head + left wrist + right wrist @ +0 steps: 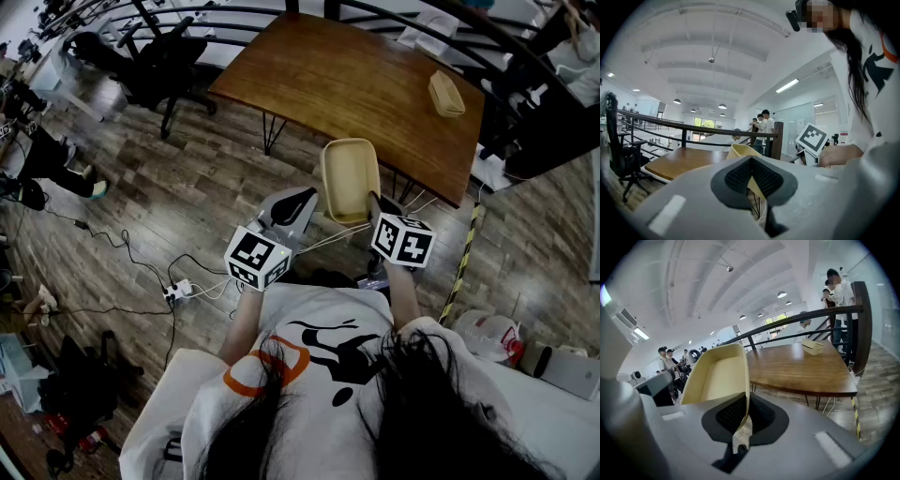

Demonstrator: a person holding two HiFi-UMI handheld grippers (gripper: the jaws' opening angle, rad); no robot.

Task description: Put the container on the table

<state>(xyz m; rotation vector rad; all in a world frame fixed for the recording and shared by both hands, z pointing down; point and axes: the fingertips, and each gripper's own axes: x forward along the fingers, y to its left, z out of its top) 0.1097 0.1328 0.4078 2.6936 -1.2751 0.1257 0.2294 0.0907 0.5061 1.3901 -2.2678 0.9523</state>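
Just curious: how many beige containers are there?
2. One container is clamped by its rim in the right claw; a second container lies on the wooden table. None seems hidden.

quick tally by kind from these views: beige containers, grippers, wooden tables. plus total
Beige containers: 2, the held container and the container on the table
Grippers: 2, the left gripper and the right gripper, both shut on the held container's rim
Wooden table: 1
Total: 5
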